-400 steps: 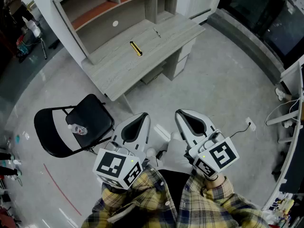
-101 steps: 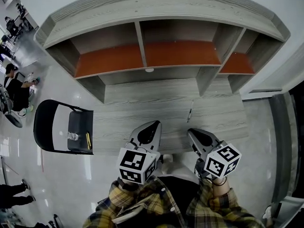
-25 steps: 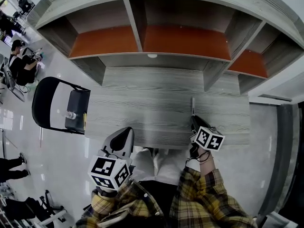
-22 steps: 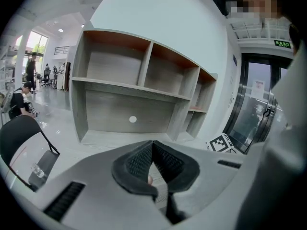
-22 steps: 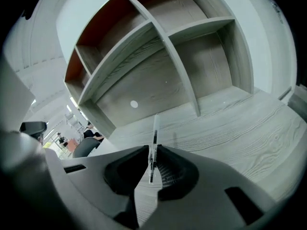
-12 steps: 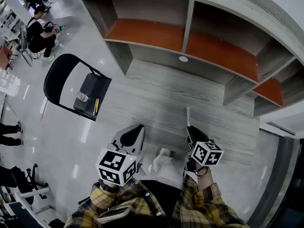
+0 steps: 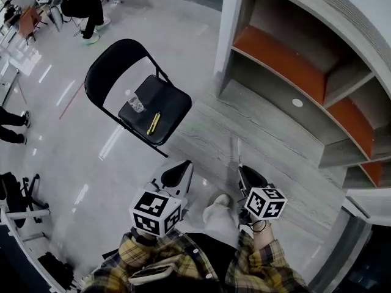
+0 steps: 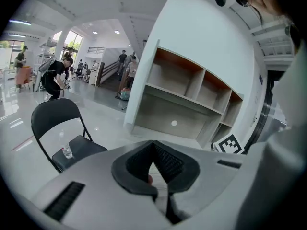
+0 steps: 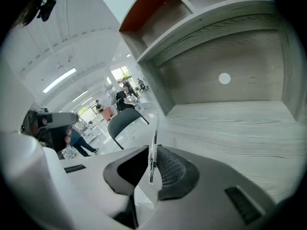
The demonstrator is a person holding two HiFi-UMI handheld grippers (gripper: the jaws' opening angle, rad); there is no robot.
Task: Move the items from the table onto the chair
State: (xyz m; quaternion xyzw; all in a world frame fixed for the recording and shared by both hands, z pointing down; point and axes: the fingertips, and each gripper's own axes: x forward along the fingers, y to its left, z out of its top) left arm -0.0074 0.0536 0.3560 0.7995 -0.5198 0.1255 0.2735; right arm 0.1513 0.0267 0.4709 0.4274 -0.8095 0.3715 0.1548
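Observation:
My right gripper (image 7: 246, 174) is shut on a thin pen (image 7: 239, 154) that sticks out past its fingertips, held over the front part of the grey desk (image 7: 275, 133). The right gripper view shows the pen (image 9: 153, 147) upright between the pads of the right gripper (image 9: 151, 169). My left gripper (image 7: 178, 174) is shut and empty; in its own view the left gripper (image 8: 153, 164) has its pads together. The black folding chair (image 7: 171, 102) stands to the upper left, with a clear bottle (image 7: 135, 101) and a yellow item (image 7: 153, 123) on its seat. From the left gripper, the chair (image 8: 57, 123) and bottle (image 8: 66, 150) lie ahead on the left.
The desk carries a shelf unit with orange boards (image 7: 293, 60) at the right. Glossy grey floor (image 7: 91, 163) lies between me and the chair. A person (image 7: 82, 2) crouches beyond the chair, and a white rack (image 7: 24, 243) stands at the lower left.
The pen has come off the desk in my right gripper. Both grippers and the view have swung left, so the chair now lies closer ahead. The left gripper stays shut.

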